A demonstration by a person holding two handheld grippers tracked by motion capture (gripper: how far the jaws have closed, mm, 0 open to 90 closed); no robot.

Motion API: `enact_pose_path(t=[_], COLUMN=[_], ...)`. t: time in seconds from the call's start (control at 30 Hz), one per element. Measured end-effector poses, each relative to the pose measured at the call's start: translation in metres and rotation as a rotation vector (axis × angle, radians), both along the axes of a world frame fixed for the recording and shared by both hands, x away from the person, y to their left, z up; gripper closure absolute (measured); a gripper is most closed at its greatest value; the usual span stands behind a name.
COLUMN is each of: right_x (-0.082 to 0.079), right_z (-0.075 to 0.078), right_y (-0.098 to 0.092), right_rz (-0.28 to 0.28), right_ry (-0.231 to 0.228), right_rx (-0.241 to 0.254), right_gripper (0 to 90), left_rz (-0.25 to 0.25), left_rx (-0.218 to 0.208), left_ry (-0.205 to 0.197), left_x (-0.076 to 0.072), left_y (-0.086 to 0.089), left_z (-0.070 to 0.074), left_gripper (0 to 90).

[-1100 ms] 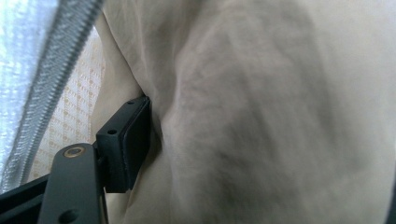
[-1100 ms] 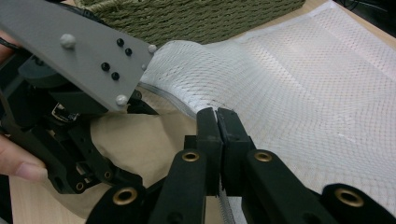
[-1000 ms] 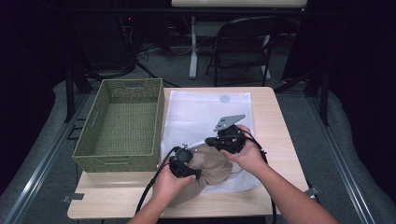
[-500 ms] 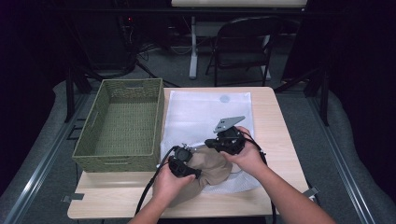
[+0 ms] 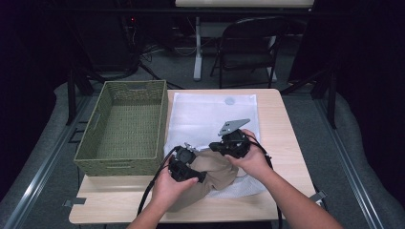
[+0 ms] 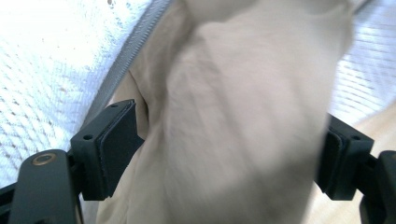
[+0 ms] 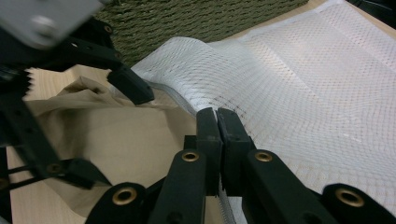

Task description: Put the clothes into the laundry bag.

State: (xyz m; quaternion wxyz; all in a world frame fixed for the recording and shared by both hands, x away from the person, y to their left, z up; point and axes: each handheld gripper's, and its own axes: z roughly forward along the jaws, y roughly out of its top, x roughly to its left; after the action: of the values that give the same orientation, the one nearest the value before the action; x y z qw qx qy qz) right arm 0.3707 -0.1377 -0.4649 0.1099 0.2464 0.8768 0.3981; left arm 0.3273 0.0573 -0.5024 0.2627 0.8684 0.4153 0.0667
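Note:
A beige garment (image 5: 217, 168) lies bunched at the open mouth of a white mesh bag (image 5: 210, 114) on the table. My left gripper (image 5: 198, 174) is over the garment's near left part. Its jaws have just been opening and stand wide on either side of the cloth (image 6: 233, 116), whose folds hang loosely between the pads (image 6: 114, 142). My right gripper (image 7: 217, 121) is shut on the zippered edge of the mesh bag (image 7: 299, 93) and holds that edge lifted above the garment (image 7: 126, 140). The left gripper (image 7: 109, 130) also appears there, spread over the cloth.
A green woven basket (image 5: 119, 168) stands at the table's left, next to the bag. Bare wooden table (image 5: 282, 124) runs along the right edge. A dark folding chair (image 5: 248, 43) stands beyond the far edge.
The left gripper has lifted slightly and its jaws have spread wider around the garment. The right gripper has kept still on the bag's edge.

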Motion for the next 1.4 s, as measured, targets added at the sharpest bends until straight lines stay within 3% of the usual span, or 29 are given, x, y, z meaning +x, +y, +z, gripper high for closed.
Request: enact_pose_path(t=[0.17, 0.4, 0.7, 0.8, 1.03, 1.23, 1.4], right_x=[0.0, 0.0, -0.001, -0.002, -0.002, -0.003, -0.003], right_z=[0.0, 0.0, -0.001, -0.001, -0.002, -0.002, -0.002], right_y=[0.0, 0.0, 0.001, 0.001, 0.002, 0.004, 0.004], right_rz=[0.0, 0.0, -0.004, -0.002, -0.002, 0.008, 0.011], right_ry=[-0.001, 0.001, -0.001, -0.001, -0.001, 0.002, 0.005], right_rx=[0.002, -0.007, -0.002, -0.008, -0.009, -0.012, -0.013], right_gripper=[88.4, 88.4, 88.4, 88.4, 88.4, 88.4, 88.4], left_rz=[-0.021, -0.032, -0.021, -0.014, -0.019, -0.007, -0.006], left_rx=[-0.022, -0.014, 0.004, -0.01, -0.038, -0.026, -0.021], left_ry=[0.015, 0.018, 0.069, 0.079, 0.053, 0.021, -0.008], left_x=[-0.012, -0.026, -0.031, -0.031, -0.032, -0.036, -0.04], left_y=[0.01, 0.023, 0.034, 0.035, 0.041, 0.04, 0.041], left_z=[0.005, 0.002, -0.025, -0.031, -0.041, -0.044, -0.046], left_gripper=[18.3, 18.4, 18.4, 18.4, 18.4, 22.0, 32.0])
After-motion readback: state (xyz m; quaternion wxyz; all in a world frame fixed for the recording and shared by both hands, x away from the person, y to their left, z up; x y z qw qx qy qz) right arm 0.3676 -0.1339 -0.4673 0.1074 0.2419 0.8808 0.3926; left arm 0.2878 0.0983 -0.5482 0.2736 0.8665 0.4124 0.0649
